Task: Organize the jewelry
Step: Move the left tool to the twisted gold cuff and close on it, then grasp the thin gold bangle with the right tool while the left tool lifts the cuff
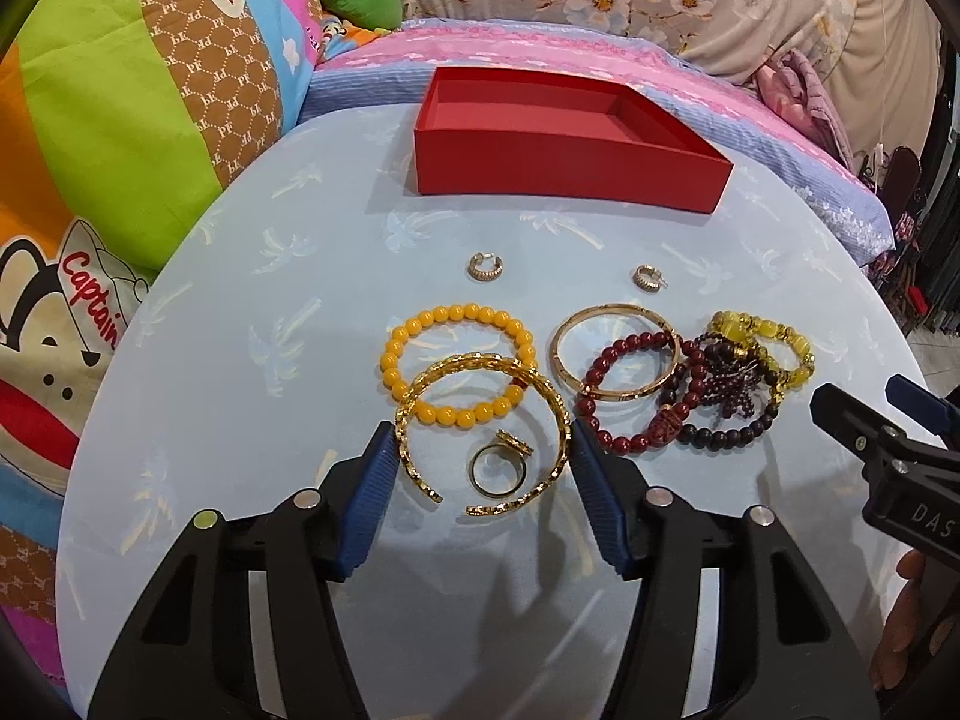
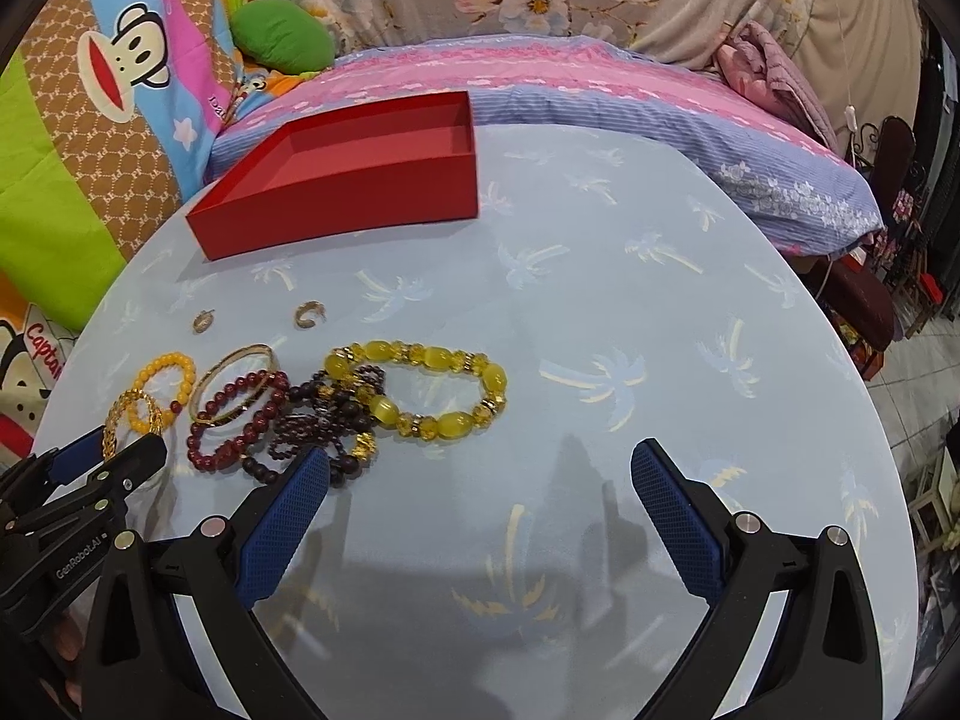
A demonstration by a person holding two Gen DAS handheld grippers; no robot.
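Observation:
A gold open bangle point(image 1: 474, 363) lies flat on the pale blue table point(image 1: 300, 300), with a gold ring point(image 1: 513, 443) inside its loop. My left gripper point(image 1: 480, 438) straddles the bangle, and both blue pads touch its outer sides. A yellow bead bracelet point(image 1: 456, 315) lies partly under the bangle. Further right are a thin gold bangle point(image 1: 600, 315), a dark red bead bracelet point(image 1: 624, 348), dark bead strands point(image 1: 726, 372) and a yellow crystal bracelet point(image 2: 420, 354). Two small gold earrings point(image 1: 486, 267) point(image 1: 647, 280) lie in front of the empty red box point(image 1: 570, 174). My right gripper point(image 2: 480, 459) hangs open over bare cloth.
The round table point(image 2: 600, 276) stands against a bed with a pink and blue cover point(image 2: 600, 90). Cartoon-print pillows point(image 1: 120, 150) and a green cushion point(image 2: 282, 36) press against its left side. The floor drops off at the right edge, past dark furniture point(image 2: 858, 300).

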